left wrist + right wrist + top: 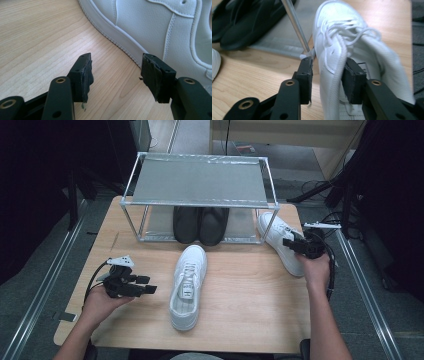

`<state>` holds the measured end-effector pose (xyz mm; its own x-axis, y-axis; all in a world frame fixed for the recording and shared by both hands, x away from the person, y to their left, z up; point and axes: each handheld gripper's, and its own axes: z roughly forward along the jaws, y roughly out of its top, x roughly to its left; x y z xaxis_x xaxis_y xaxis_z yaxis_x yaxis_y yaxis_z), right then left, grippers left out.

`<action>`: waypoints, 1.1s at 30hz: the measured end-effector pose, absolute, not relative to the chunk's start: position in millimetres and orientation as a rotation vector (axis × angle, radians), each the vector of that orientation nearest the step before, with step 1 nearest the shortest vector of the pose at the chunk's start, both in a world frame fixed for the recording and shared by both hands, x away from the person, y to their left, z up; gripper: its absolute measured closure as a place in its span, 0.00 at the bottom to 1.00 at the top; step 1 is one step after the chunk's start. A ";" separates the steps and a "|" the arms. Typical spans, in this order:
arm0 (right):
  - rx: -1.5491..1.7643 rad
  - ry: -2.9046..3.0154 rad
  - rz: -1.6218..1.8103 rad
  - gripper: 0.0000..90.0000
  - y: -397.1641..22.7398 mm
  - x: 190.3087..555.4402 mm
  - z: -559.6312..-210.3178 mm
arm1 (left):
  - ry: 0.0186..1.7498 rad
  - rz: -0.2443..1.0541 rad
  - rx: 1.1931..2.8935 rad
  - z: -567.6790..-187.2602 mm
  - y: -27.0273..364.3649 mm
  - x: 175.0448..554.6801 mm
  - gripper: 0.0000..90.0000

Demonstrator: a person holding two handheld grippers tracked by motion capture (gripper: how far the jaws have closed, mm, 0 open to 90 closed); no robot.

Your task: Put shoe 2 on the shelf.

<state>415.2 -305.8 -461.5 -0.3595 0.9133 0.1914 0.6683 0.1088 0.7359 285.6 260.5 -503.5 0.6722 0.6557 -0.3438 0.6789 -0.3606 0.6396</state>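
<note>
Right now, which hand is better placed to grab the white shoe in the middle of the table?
Left. The left gripper sits open right beside the middle white shoe; the right gripper straddles the other white shoe by the rack.

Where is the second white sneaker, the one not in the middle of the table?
In the high view that white sneaker lies at the table's right edge, beside the rack's front right leg, with the right gripper at its collar.

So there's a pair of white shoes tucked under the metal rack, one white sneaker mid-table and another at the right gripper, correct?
Not quite: the pair under the metal rack is black, as the high view shows. One white sneaker does lie mid-table and another sits at the right gripper.
</note>
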 end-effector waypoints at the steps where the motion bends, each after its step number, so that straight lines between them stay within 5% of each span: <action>1: 1.560 2.087 1.096 0.70 -304.2 416.9 -462.4 | 1.028 -0.040 2.090 -503.8 260.9 285.3 0.47; 12: 1.548 2.131 1.080 0.91 -301.3 425.7 -468.4 | 1.041 -0.030 2.079 -503.6 263.1 282.8 0.47; 33: 1.567 2.025 1.050 0.91 -320.9 399.5 -452.8 | 0.997 -0.030 2.088 -499.1 256.3 287.2 0.47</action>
<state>399.5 -320.9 -452.8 -0.3117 0.9387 0.1471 0.6614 0.1032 0.7429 287.2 256.3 -499.1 0.6884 0.6423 -0.3370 0.6614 -0.3652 0.6551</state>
